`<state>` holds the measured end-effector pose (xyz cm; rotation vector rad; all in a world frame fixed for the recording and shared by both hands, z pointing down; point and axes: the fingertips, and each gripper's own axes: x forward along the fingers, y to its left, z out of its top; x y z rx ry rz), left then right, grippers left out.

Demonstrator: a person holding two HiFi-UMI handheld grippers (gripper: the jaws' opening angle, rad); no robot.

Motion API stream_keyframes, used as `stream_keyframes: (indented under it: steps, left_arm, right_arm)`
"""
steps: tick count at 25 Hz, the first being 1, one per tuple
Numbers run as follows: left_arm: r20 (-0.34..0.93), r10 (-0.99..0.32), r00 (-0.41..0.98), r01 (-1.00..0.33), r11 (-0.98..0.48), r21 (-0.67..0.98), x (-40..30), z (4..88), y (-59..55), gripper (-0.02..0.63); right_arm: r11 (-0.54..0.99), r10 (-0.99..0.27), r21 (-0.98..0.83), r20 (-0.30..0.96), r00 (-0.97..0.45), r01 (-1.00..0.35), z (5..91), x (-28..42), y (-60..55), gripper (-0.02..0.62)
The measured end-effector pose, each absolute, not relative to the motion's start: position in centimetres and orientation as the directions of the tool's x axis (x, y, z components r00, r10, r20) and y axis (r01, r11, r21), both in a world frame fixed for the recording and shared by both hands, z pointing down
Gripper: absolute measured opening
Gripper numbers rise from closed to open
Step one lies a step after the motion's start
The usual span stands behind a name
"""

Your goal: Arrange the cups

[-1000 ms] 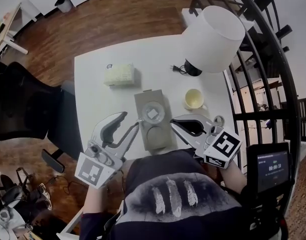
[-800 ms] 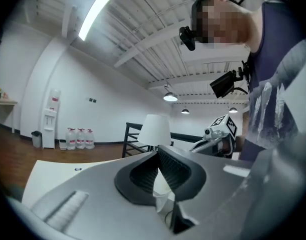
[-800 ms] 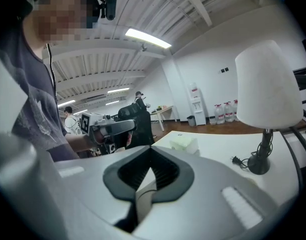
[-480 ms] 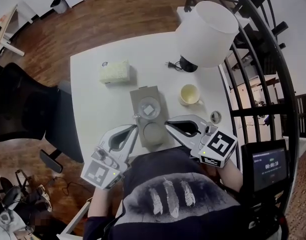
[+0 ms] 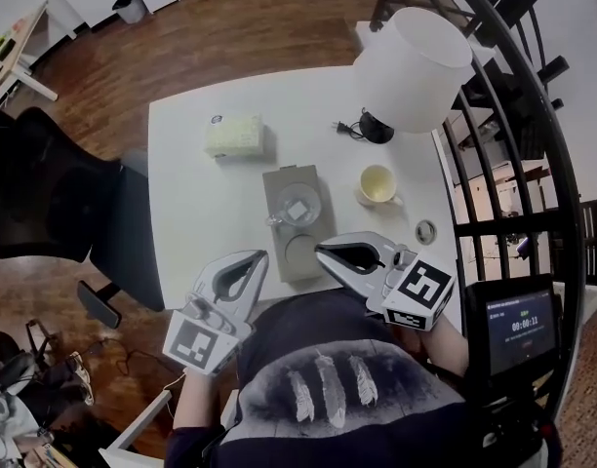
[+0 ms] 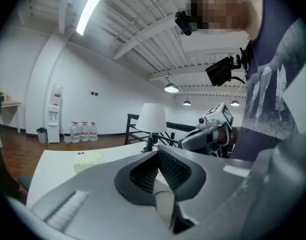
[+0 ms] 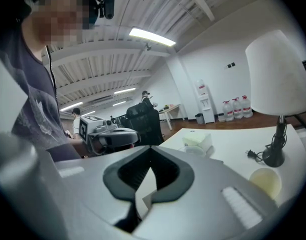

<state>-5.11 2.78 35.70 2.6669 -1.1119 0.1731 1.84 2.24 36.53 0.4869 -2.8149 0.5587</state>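
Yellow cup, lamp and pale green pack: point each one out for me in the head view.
yellow cup [image 5: 377,184]: head view, on its pale inside.
lamp [image 5: 413,66]: head view, on the white shade.
pale green pack [image 5: 233,136]: head view, on its top face.

left gripper [image 5: 260,256] closed, empty, right gripper [image 5: 321,251] closed, empty, tips angled inward
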Motion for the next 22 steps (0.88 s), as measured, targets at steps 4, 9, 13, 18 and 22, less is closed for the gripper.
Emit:
stream_keyframes:
  steps: [4, 9, 13, 18, 22]
  left_arm:
    - [0.196, -0.701, 0.685, -0.728, -0.661, 0.182, -5.5, 35.2, 3.5, 0.015]
    - [0.175, -0.73, 0.661, -0.75, -0.639, 0.17, -5.8, 34.2, 3.4, 0.014]
    - [0.184, -0.735, 0.652, -0.758, -0.629, 0.174, -6.1, 34.2, 3.9, 0.014]
    - [0.213, -0.741, 0.636, -0.771, -0.614, 0.166, -6.7, 34.6, 3.5, 0.014]
    - [0.214, -0.732, 0.647, -0.763, -0.628, 0.157, -6.3, 35.0, 3.2, 0.014]
  right_arm:
    - [0.867, -0.246, -0.358, 0.298, -0.922, -0.347, 36.8, 1.6, 4.0, 0.003]
    - [0.868, -0.25, -0.365, 0.264, -0.931, -0.337, 36.2, 1.8, 4.3, 0.003]
    - [0.858, -0.249, -0.401, 0.222, -0.943, -0.321, 35.1, 1.9, 4.0, 0.041]
    - [0.852, -0.288, -0.391, 0.204, -0.936, -0.347, 34.7, 2.2, 3.0, 0.302]
    - [0.844, -0.355, -0.349, 0.204, -0.912, -0.407, 35.2, 3.5, 2.4, 0.421]
